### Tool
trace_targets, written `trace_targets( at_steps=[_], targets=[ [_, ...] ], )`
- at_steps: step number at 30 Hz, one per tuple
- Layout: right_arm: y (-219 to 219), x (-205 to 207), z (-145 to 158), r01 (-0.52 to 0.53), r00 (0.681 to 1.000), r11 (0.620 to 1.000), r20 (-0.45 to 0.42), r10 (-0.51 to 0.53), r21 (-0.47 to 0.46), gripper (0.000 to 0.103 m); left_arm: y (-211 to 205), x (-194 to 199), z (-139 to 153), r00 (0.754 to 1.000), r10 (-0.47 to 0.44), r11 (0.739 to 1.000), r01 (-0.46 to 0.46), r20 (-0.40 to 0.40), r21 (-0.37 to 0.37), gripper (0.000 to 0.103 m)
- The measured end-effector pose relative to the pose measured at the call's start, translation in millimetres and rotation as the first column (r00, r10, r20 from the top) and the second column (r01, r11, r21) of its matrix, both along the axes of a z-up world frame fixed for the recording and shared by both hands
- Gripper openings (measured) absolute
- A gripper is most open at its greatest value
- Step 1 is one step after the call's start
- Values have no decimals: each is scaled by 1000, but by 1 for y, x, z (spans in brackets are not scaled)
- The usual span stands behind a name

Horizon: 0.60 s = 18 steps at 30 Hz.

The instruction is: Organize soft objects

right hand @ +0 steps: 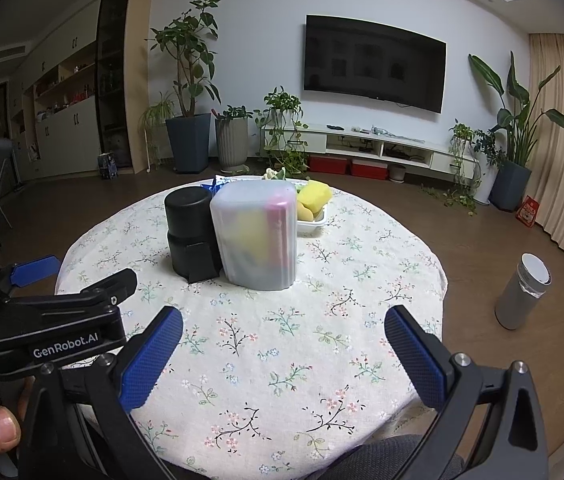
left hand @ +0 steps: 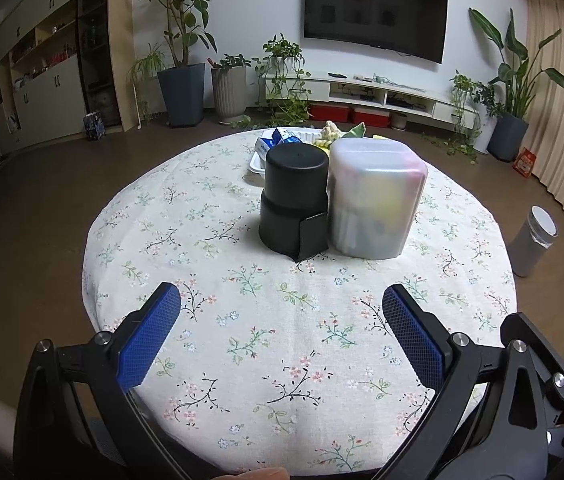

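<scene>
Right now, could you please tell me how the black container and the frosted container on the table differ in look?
The black container is opaque and round, with a stepped body; the frosted container is translucent, showing yellow and pink shapes inside, and has a squarer form with rounded corners. The frosted container stands taller and wider than the black one. A black flap sticks out at the black container's base; the frosted one has none visible. Both stand upright, side by side on the floral tablecloth.

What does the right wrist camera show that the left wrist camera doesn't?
Only the right view shows the yellow sponge in the white tray and the left claw's body from the side. Only the left view shows the blue packet clearly. Both show the black container, the frosted box, the floral tablecloth and open claws.
</scene>
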State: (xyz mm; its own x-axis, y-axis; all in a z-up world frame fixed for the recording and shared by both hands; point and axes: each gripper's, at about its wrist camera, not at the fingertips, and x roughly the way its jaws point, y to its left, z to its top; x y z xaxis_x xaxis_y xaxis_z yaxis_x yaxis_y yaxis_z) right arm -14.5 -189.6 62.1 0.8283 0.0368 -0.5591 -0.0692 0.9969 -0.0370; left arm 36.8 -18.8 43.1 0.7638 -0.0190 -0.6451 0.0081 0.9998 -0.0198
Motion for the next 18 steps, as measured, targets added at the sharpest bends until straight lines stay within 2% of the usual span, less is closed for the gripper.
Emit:
trace_targets(
  at_steps=[18],
  targets=[
    [-8, -1, -6, 27, 999, 1000, -39, -26, 13, 103, 2, -3, -1, 1000, 13, 1000, -13, 5, 8, 103]
  ],
)
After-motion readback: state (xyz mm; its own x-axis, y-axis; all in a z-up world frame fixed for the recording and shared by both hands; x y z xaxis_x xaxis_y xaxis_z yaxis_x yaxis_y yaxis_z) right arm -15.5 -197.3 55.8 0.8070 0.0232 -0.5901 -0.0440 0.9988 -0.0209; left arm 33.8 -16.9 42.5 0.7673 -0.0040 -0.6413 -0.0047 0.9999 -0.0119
